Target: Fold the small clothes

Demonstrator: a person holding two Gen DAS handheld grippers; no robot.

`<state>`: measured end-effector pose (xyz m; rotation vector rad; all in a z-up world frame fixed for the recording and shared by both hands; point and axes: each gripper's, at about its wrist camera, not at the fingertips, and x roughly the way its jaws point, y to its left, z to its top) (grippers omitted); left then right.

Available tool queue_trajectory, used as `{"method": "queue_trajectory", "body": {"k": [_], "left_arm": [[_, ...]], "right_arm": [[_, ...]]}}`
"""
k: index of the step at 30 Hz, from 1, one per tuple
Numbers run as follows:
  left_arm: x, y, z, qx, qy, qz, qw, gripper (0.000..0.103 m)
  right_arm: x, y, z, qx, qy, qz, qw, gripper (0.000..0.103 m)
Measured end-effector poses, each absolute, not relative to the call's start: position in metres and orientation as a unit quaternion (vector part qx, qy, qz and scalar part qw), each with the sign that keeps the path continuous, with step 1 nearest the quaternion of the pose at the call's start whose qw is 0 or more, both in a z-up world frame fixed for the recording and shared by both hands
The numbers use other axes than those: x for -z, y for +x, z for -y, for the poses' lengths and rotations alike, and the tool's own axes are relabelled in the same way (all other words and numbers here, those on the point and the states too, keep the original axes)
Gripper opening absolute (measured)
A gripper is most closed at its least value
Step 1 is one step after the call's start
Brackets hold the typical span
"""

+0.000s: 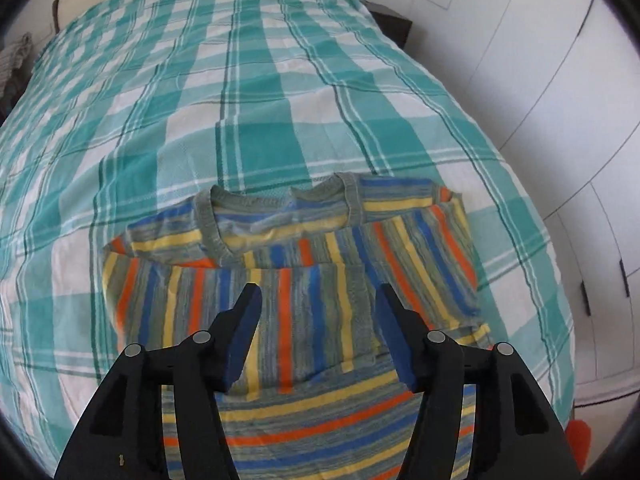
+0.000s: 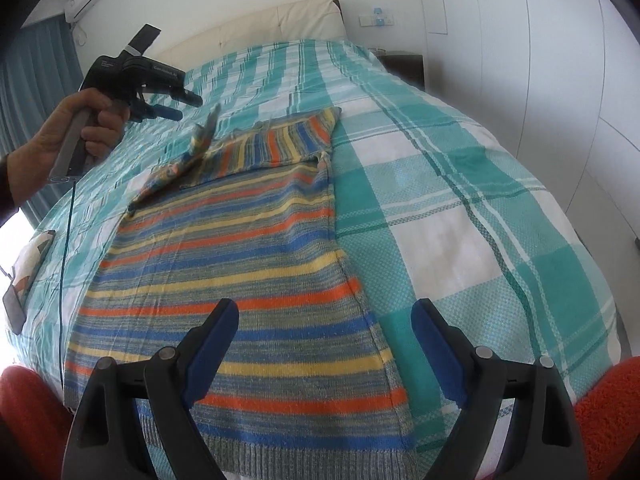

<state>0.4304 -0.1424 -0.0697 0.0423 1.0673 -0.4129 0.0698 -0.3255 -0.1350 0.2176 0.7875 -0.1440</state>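
Note:
A striped knit sweater (image 1: 304, 308) in orange, blue, yellow and grey lies flat on the bed, neck at the far end, both sleeves folded in across the chest. My left gripper (image 1: 318, 296) is open and empty, hovering above the folded sleeves. In the right wrist view the sweater (image 2: 248, 280) runs from the near hem up to the folded sleeves. My right gripper (image 2: 324, 312) is open and empty above the sweater's right side seam near the hem. The left gripper (image 2: 188, 106) shows there too, held in a hand above the sweater's far left, jaws apart.
The bed has a teal and white plaid cover (image 2: 460, 208) with a cream headboard (image 2: 280, 20). White wardrobe doors (image 1: 560, 100) stand to the right. A dark nightstand (image 2: 404, 62) sits by the bed. A phone (image 2: 16, 300) lies at the bed's left edge.

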Motion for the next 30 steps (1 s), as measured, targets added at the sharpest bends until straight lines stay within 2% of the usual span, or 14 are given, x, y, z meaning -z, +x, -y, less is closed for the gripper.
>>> {"method": "queue_trajectory", "body": {"k": [1,3,6,10,14,19,24,30], "left_arm": [[0.071,0.431,0.135,0.196,-0.002,-0.496,0.846,0.063],[0.076,0.429,0.113,0.173,-0.029,-0.476,0.862,0.079],[0.105,0.431,0.08,0.079,0.004,-0.475,0.876,0.088],[0.178,0.421,0.027,-0.011,0.054,-0.545,0.837,0.088],[0.164,0.371,-0.035,-0.003,-0.017,-0.529,0.848,0.091],[0.148,0.284,-0.087,-0.014,-0.059,-0.52,0.852,0.092],[0.158,0.202,-0.102,-0.023,-0.095,-0.509,0.855,0.093],[0.179,0.157,-0.1,-0.027,-0.102,-0.519,0.848,0.093]], "right_arm": [[0.135,0.068,0.327,0.071,0.109,-0.382,0.915,0.087],[0.134,0.064,0.33,0.07,0.114,-0.382,0.915,0.087],[0.137,0.065,0.335,0.07,0.121,-0.386,0.912,0.087],[0.143,0.072,0.336,0.064,0.135,-0.396,0.906,0.087],[0.142,0.07,0.335,0.067,0.122,-0.397,0.907,0.087],[0.139,0.071,0.349,0.096,0.133,-0.391,0.906,0.087],[0.132,0.072,0.354,0.119,0.125,-0.381,0.908,0.087],[0.122,0.069,0.336,0.116,0.093,-0.374,0.915,0.087]]}}
